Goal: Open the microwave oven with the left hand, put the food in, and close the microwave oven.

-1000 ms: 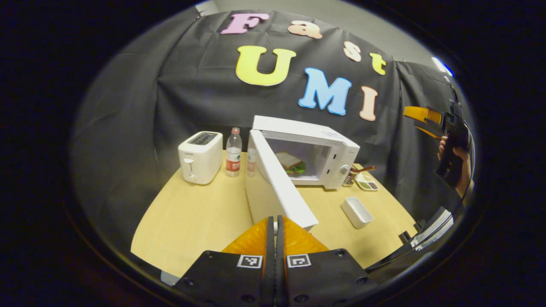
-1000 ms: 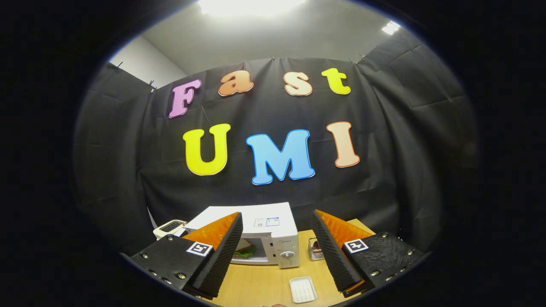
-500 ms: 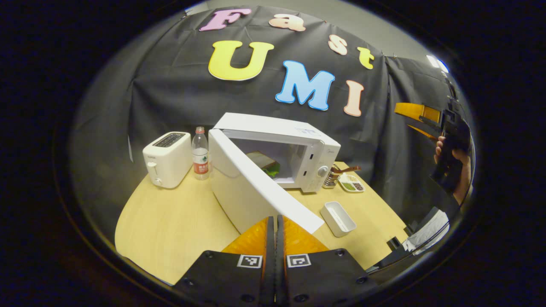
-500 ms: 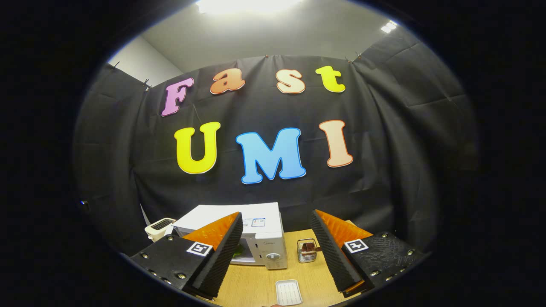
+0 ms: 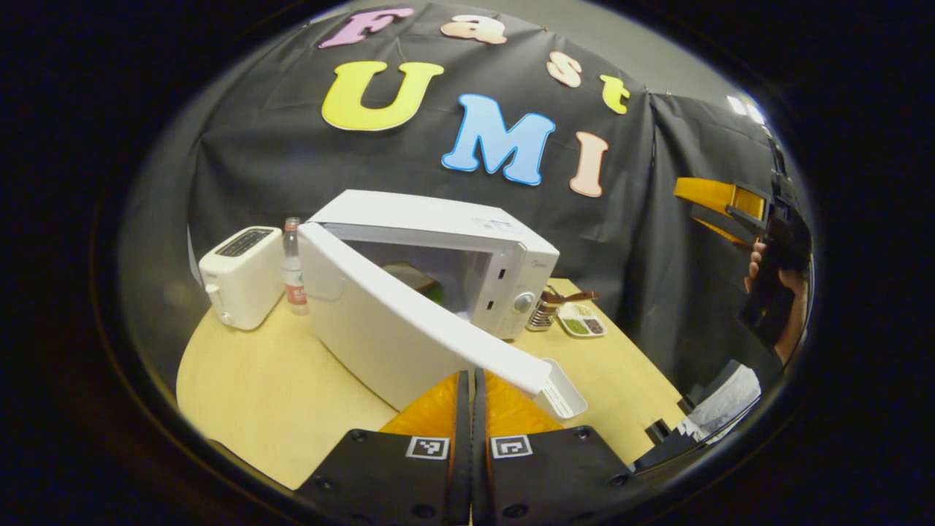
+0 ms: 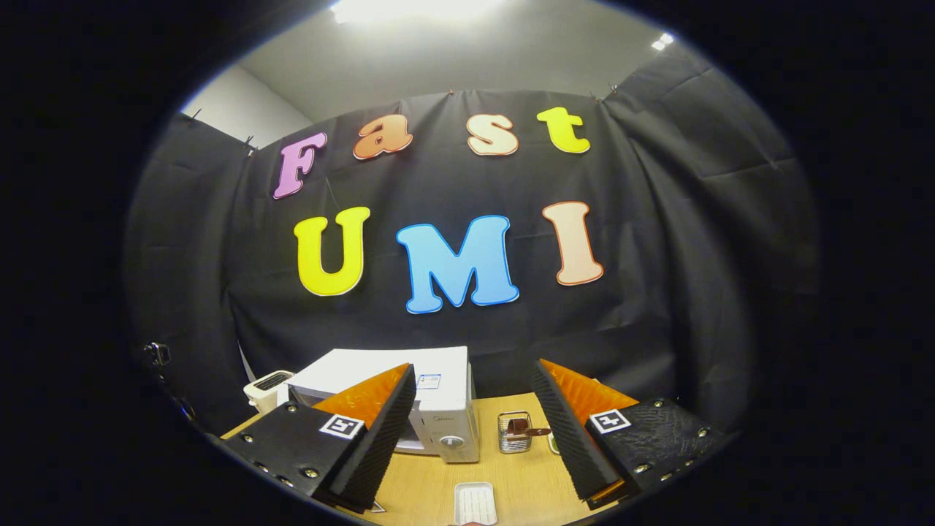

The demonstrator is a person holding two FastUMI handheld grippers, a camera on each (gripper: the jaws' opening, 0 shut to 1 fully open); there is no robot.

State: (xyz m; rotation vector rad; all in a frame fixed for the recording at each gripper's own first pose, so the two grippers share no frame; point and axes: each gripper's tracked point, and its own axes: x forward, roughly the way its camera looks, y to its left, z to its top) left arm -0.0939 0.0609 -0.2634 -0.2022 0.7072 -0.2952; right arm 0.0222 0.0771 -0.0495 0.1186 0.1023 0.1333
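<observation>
The left gripper (image 5: 471, 380) is clenched with nothing between its fingers, just in front of the microwave door (image 5: 409, 321) — half-open, its free edge right above the fingertips. Past that edge lies a white tray (image 5: 562, 394). Behind the door, the food (image 5: 420, 281) sits inside the microwave (image 5: 467, 256). Left of the microwave stand a bottle (image 5: 294, 267) and toaster (image 5: 237, 277); right, a rack (image 5: 544, 310) and dish (image 5: 582, 321). The right gripper (image 6: 475, 416) hangs released — well above the table (image 5: 277, 387).
</observation>
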